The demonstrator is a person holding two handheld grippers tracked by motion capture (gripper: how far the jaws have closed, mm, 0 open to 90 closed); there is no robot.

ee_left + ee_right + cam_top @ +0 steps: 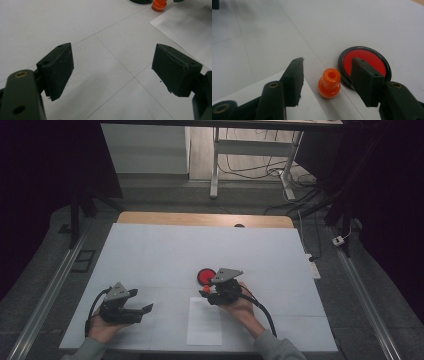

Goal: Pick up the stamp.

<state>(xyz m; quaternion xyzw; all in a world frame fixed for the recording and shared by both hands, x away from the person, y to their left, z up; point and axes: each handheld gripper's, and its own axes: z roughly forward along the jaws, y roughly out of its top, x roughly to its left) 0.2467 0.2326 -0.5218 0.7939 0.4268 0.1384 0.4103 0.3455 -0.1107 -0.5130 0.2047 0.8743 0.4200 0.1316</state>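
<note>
- While the small orange plastic knob-shaped piece point(329, 83) stands upright on the white table surface point(165, 250), the right gripper point(327, 80) brackets it, one black jaw on either side.
- Neither pad touches the orange piece; a visible gap remains on both sides, so the jaws are apart and grip nothing.
- Just beyond the orange piece lies a flat round red disc with a black rim point(365, 62); the right-hand jaw of the right gripper view overlaps its near edge.
- Seen from the high view, the orange piece point(206, 289) sits at the front of the right gripper point(212, 292), near the table's middle, with the red disc point(205, 276) just beside it.
- A white paper sheet point(205, 322) lies flat just in front of the person's right hand point(240, 307).
- The left gripper point(112, 67) rests low over the table at the left, well apart from the orange piece point(159, 5); its jaws stand wide apart with bare table between them.
</note>
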